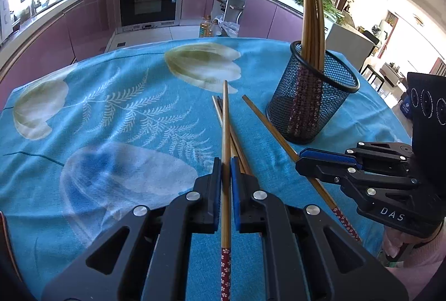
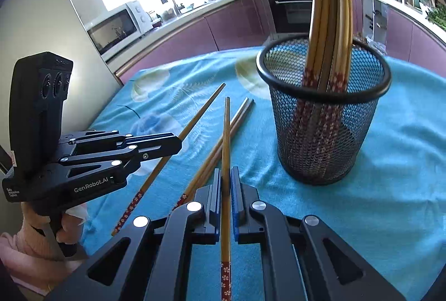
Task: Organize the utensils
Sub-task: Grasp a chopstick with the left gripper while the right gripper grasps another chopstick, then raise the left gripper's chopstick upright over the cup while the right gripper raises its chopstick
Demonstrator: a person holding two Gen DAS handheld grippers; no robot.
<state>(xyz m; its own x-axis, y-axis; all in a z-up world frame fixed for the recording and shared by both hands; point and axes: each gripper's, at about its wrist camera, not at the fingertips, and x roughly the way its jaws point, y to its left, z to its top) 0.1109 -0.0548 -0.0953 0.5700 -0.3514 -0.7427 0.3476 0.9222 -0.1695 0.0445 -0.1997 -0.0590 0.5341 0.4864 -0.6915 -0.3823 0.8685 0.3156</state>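
Each hand has one chopstick pinched: the left gripper [image 1: 226, 170] is clamped on a chopstick [image 1: 226, 139] and the right gripper [image 2: 226, 178] is clamped on its own chopstick [image 2: 225, 144]. Best bet is probably to tip each stick upright, patterned end down, and lower it inside the rim of the mesh cup [image 2: 323, 94] without bumping the bundle already leaning there. The sticks are plain bamboo with red floral ends. The cup sits toward the table's [image 1: 97, 133] far right edge, with loose chopsticks [image 2: 200, 175] beside it.
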